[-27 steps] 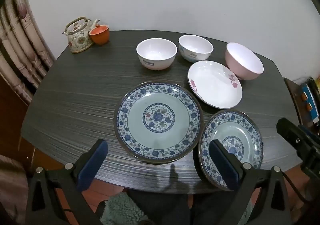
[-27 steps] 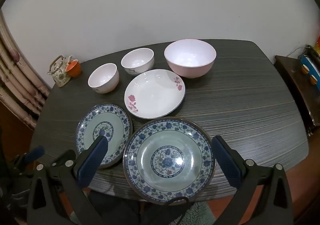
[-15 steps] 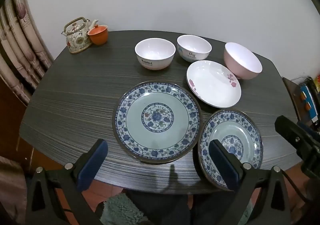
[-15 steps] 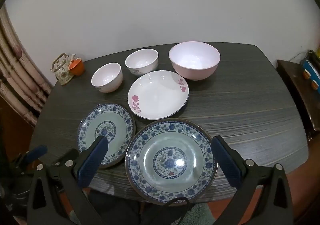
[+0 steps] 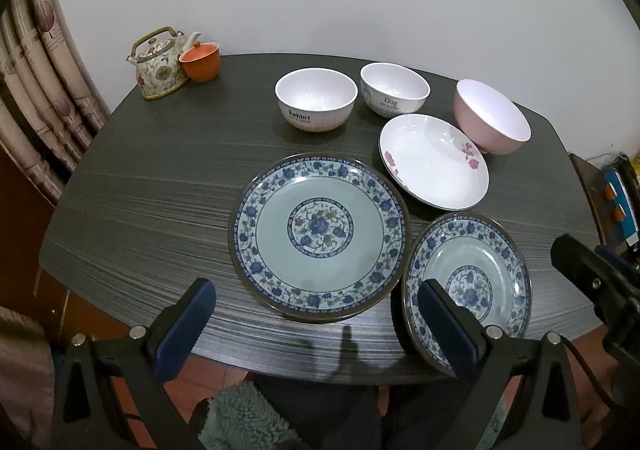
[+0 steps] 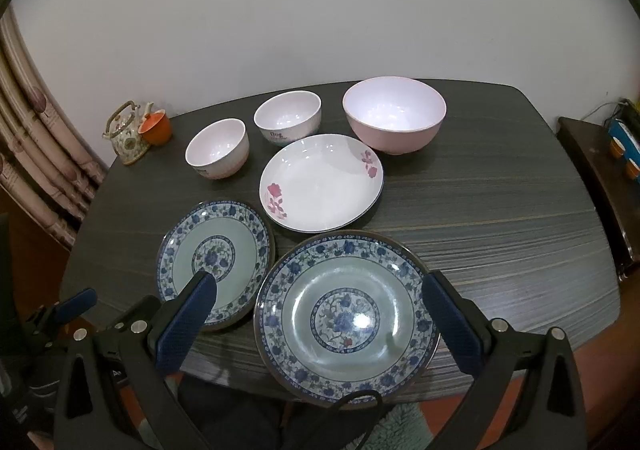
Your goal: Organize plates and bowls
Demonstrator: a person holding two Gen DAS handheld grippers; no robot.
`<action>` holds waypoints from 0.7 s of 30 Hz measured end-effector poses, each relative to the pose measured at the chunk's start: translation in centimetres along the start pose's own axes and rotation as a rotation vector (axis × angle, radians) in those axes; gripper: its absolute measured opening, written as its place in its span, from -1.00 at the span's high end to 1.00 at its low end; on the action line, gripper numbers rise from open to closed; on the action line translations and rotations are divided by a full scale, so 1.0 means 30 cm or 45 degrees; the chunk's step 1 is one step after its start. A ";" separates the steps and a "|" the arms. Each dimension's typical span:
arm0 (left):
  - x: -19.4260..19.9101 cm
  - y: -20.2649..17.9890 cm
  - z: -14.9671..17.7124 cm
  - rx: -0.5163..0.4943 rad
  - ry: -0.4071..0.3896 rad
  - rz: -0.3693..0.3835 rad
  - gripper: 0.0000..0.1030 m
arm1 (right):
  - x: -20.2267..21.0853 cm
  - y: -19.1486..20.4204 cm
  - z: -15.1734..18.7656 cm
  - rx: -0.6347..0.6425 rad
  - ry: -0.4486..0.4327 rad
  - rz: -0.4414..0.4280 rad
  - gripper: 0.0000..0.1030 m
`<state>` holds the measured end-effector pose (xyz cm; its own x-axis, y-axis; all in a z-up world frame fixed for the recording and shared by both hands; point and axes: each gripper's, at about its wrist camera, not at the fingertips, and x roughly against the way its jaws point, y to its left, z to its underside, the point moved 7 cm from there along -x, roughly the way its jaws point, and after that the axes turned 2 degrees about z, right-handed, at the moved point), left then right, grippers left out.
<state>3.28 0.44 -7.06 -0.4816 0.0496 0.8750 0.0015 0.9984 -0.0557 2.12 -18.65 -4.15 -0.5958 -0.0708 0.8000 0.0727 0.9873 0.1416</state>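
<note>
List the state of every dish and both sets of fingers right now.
left gripper: fingers open, empty
right gripper: fingers open, empty
blue plate on the left: flat, unstacked
blue plate on the right: flat, unstacked
rose plate: empty
Rabbit bowl: upright, empty
Dog bowl: upright, empty
pink bowl: upright, empty

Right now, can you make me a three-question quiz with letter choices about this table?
1. Where is the teapot?
A. beside the orange cup
B. on a blue plate
C. inside the pink bowl

2. How many bowls are there?
A. one
B. three
C. five

3. What are the grippers doing?
A. holding a plate
B. holding a bowl
C. open, holding nothing

Answers:
1. A, it stands against the cup at the far corner.
2. B, two white bowls and a pink bowl.
3. C, the left gripper and right gripper are spread wide above the plates.
</note>
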 end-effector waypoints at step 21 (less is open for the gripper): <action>-0.018 0.005 0.017 0.001 0.024 -0.020 -1.00 | -0.015 0.008 0.012 0.000 0.020 0.001 -0.98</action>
<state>3.08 0.56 -7.78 -0.4649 0.0346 0.8847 -0.0066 0.9991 -0.0426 2.11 -18.34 -4.69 -0.5830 -0.0725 0.8092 0.0728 0.9873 0.1409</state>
